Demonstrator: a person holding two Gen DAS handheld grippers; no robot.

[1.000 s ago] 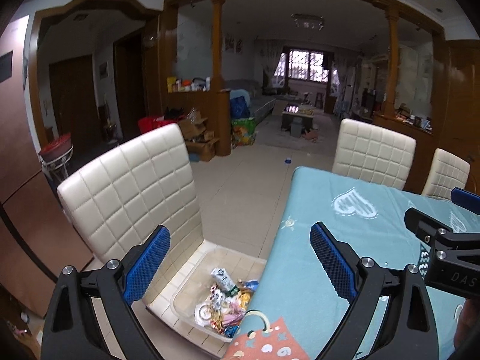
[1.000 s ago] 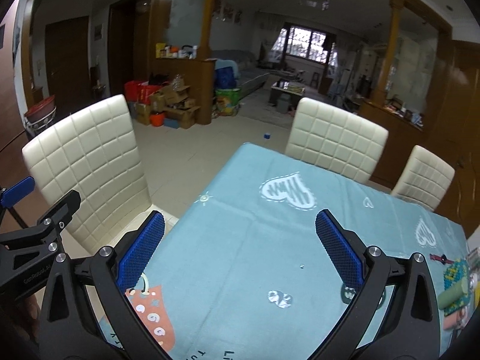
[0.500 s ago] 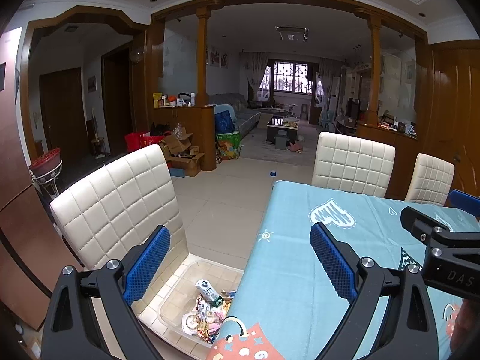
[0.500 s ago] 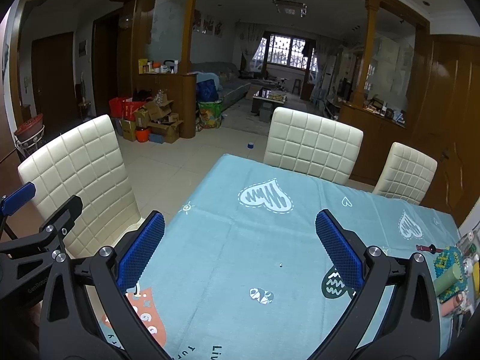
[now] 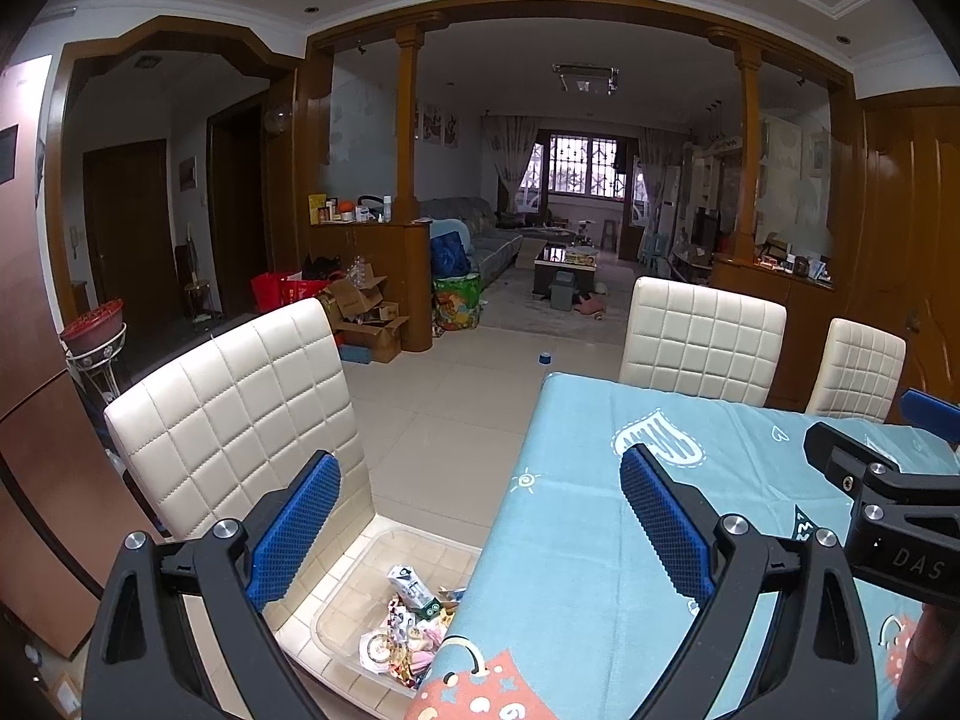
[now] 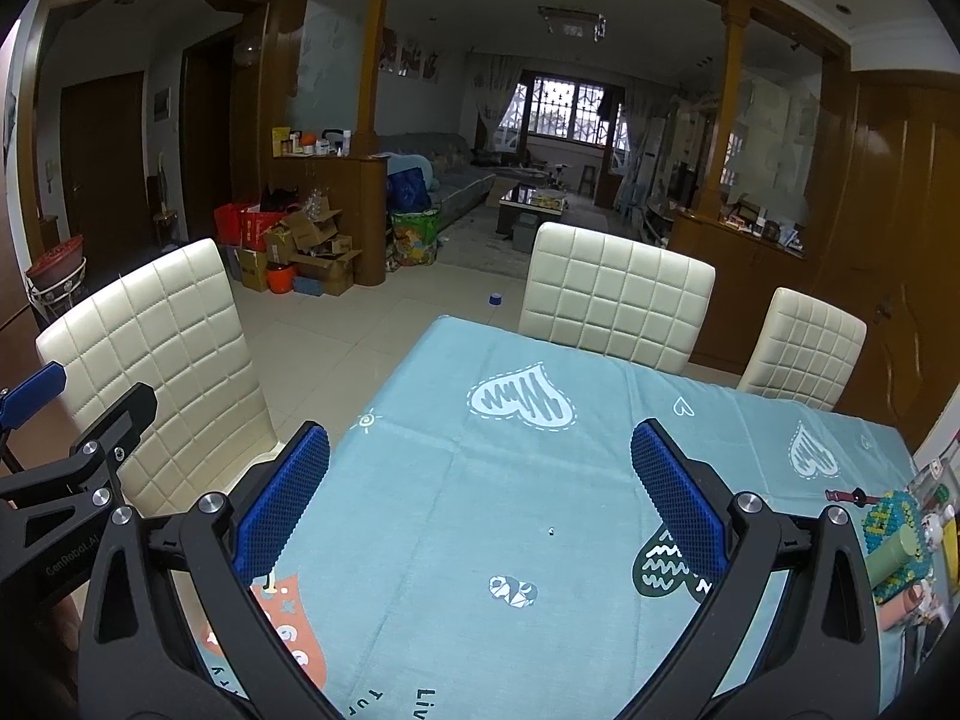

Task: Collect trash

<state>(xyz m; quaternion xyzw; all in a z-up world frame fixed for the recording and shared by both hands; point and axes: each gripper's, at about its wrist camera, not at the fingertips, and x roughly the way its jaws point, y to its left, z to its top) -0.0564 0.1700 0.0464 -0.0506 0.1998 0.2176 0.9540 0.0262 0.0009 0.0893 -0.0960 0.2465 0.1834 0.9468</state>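
Note:
A clear plastic bin (image 5: 354,588) sits on the seat of the near cream chair (image 5: 240,414), left of the table, and holds several wrappers and a small carton (image 5: 414,591). My left gripper (image 5: 480,516) is open and empty, held above the table's left edge and the bin. My right gripper (image 6: 480,492) is open and empty above the blue tablecloth (image 6: 510,480). A tiny dark speck (image 6: 551,532) lies on the cloth between its fingers. Each gripper's side shows in the other's view.
Two more cream chairs (image 6: 618,294) (image 6: 804,348) stand at the table's far side. Small colourful objects (image 6: 900,540) crowd the table's right edge. Cardboard boxes and bags (image 6: 300,246) are piled by the wooden partition across the tiled floor.
Both grippers have tilted upward and pulled back a little, so more of the room and ceiling shows. Both stay open and empty.

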